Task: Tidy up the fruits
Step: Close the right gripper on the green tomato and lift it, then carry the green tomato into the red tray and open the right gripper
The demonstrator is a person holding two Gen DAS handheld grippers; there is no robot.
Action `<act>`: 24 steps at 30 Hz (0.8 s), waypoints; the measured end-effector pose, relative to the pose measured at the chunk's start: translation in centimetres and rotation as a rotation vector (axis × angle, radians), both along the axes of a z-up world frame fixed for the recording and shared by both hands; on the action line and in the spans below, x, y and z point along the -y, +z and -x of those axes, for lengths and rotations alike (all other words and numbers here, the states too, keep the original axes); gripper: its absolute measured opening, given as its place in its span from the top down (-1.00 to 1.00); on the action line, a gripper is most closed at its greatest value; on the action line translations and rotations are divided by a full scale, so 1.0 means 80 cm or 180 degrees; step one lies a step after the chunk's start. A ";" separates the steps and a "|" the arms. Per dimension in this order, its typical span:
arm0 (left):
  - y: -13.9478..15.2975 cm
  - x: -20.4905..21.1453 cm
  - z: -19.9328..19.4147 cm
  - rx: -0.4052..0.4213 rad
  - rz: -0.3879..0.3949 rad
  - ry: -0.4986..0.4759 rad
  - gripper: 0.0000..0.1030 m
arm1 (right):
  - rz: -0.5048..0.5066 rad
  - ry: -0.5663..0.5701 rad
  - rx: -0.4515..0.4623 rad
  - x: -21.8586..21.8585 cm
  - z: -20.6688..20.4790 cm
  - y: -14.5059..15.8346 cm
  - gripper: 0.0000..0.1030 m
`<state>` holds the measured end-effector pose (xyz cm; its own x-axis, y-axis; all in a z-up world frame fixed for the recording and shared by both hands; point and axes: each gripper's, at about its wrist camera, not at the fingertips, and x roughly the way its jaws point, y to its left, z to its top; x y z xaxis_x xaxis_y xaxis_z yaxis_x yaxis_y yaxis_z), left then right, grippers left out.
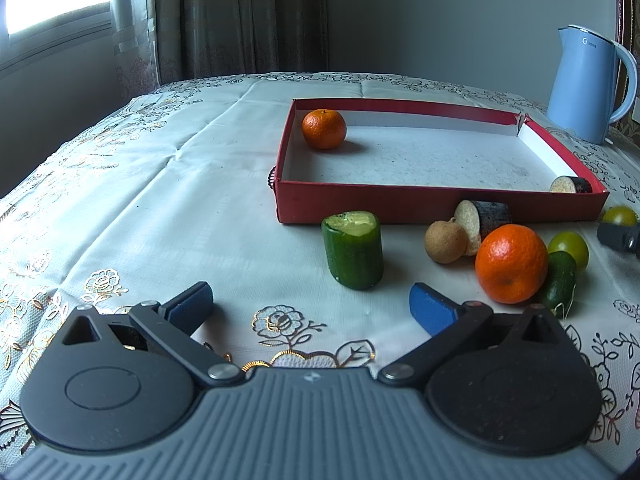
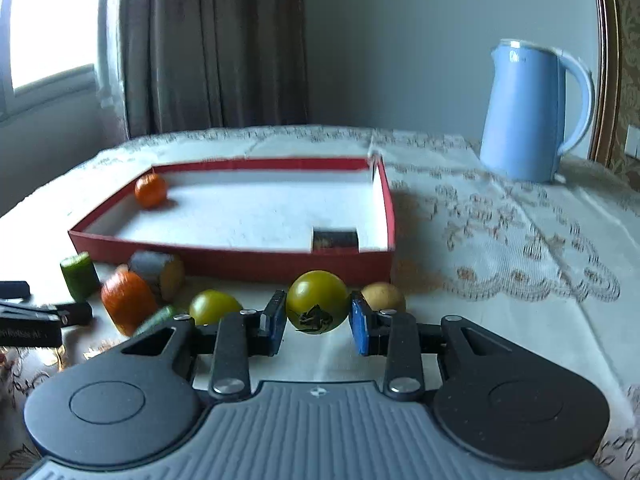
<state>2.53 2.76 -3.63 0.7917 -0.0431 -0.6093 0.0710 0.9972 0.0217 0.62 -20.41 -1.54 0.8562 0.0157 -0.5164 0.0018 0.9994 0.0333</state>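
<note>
**Green tomato between the right fingers, left ones spread wide**

The right gripper (image 2: 318, 322) sits low over the bench (image 2: 500, 320), its blue fingers (image 2: 358, 328) set on either side of a yellow-green tomato (image 2: 318, 302). The pads look to be touching or all but touching its sides; whether they press it I cannot tell, and the tomato seems to rest on the cloth just in front of the red box (image 2: 240, 262).

A second green tomato (image 2: 214, 306) lies just to its left, and a small tan fruit (image 2: 384, 296) just to its right, close against the box wall.

The left gripper (image 1: 312, 308) hovers near the cloth with its fingers (image 1: 430, 312) spread wide and nothing between them. Ahead of it stands an upright chunk of cucumber (image 1: 354, 250). To the right of that is a cluster: a large orange (image 1: 510, 264), a brown round fruit (image 1: 444, 242), a piece of eggplant (image 1: 482, 220) and a smaller dark cucumber end (image 1: 558, 284) touching the orange.

Inside the box, a small orange (image 1: 324, 128) sits in the far left corner, and another eggplant piece (image 1: 570, 185) lies in the near right corner. A blue kettle (image 1: 584, 84) stands well behind on the right.
</note>
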 end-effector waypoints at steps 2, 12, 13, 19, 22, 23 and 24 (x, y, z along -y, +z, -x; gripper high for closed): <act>0.000 0.000 0.000 0.0001 -0.0002 0.0001 -1.00 | 0.0044 0.0006 0.0035 -0.001 -0.004 0.005 0.36; 0.000 0.000 0.000 0.0001 0.0001 0.0001 -1.00 | 0.0231 0.0031 0.0204 -0.006 -0.043 0.027 0.36; 0.000 0.000 0.000 0.0000 0.0001 0.0001 -1.00 | 0.0264 0.0028 0.0218 -0.007 -0.051 0.029 0.36; 0.000 0.000 0.000 0.0000 0.0002 0.0001 -1.00 | 0.0346 -0.0004 0.0079 -0.005 -0.113 0.032 0.36; 0.000 -0.001 0.000 0.0000 0.0002 0.0001 -1.00 | 0.0364 -0.0051 -0.0043 -0.003 -0.144 0.028 0.36; 0.000 -0.001 0.000 0.0000 0.0003 0.0002 -1.00 | 0.0386 -0.0063 -0.0089 -0.003 -0.155 0.026 0.36; -0.001 0.000 -0.001 0.0000 0.0003 0.0001 -1.00 | 0.0387 -0.0090 -0.0151 -0.002 -0.168 0.022 0.36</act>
<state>2.58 2.78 -3.68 0.7917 -0.0433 -0.6093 0.0706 0.9973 0.0208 14.08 -20.27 0.21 0.8299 -0.0732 -0.5530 0.0286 0.9956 -0.0889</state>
